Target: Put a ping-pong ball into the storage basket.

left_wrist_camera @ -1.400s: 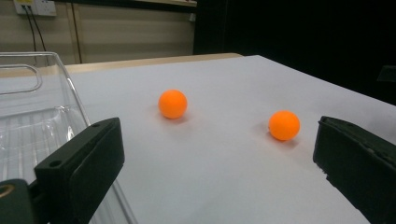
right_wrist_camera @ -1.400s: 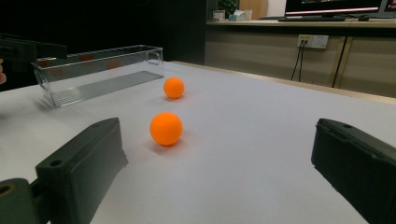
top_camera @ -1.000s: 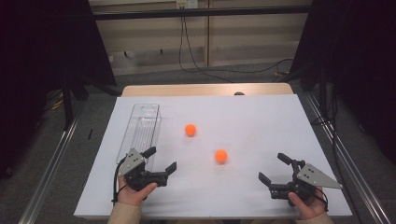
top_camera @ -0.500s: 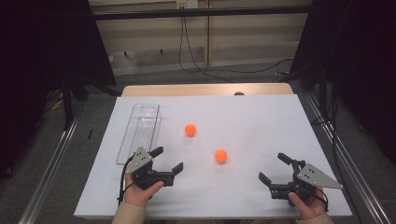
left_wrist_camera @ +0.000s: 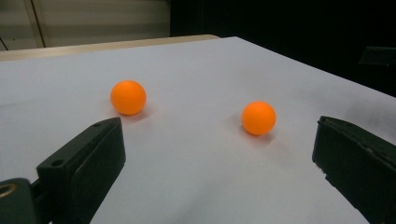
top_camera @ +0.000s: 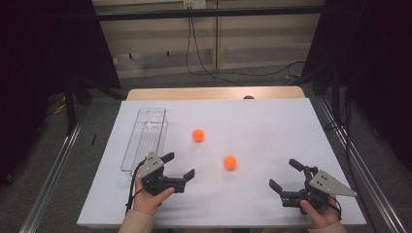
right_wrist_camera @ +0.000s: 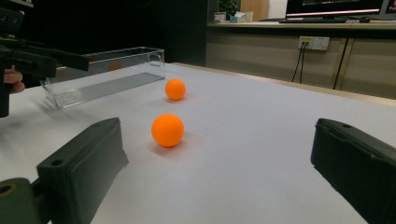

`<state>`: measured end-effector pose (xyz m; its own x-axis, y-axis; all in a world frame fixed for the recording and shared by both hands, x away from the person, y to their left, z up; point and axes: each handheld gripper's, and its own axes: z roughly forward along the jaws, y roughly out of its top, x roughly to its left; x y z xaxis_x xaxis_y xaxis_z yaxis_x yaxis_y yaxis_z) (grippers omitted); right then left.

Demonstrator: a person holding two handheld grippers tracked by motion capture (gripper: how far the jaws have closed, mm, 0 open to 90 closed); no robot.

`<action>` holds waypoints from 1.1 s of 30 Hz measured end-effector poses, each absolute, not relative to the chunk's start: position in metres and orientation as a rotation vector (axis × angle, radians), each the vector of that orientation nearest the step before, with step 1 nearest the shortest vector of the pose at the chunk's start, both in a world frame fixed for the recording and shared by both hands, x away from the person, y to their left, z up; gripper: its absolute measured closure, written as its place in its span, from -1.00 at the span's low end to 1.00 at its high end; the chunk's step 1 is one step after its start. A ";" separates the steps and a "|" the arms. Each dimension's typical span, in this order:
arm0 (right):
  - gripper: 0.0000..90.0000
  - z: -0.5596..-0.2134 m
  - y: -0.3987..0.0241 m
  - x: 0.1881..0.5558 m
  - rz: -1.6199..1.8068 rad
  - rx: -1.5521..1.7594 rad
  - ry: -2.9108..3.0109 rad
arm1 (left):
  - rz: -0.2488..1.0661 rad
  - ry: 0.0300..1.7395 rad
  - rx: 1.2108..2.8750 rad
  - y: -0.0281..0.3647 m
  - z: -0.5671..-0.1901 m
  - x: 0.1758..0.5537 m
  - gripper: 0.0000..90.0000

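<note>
White table (top_camera: 272,121) bears two orange balls (top_camera: 230,162) (plus clear tray (top_camera: 145,138)).

No readable text, labels, brands or numbers anywhere. Monitor (right_wrist_camera: 336,6) at back of right gripper view lit, its content too small and blurred to read.

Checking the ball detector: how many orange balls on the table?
2. Far ball lies mid-table, right of the clear tray. Near ball lies closer to the person, between both grippers. None in the tray.
</note>
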<state>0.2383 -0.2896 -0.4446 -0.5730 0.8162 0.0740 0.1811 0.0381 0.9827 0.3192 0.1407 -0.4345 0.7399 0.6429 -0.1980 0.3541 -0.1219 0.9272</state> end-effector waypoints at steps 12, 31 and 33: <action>-0.95 -0.444 -0.289 0.238 1.573 1.004 1.799 | 0.282 0.782 1.760 0.132 -0.437 0.322 -0.94; -0.95 -0.444 -0.289 0.238 1.573 0.995 1.801 | 0.257 0.765 1.792 0.119 -0.439 0.326 -0.94; -0.95 -0.444 -0.289 0.238 1.573 0.995 1.801 | 0.256 0.768 1.793 0.117 -0.440 0.326 -0.94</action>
<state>0.2381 -0.2887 -0.4443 -0.5785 0.8129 0.0679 0.1763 0.0434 0.9834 0.3263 0.1173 -0.4399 0.7652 0.6133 -0.1956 0.3731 -0.1749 0.9111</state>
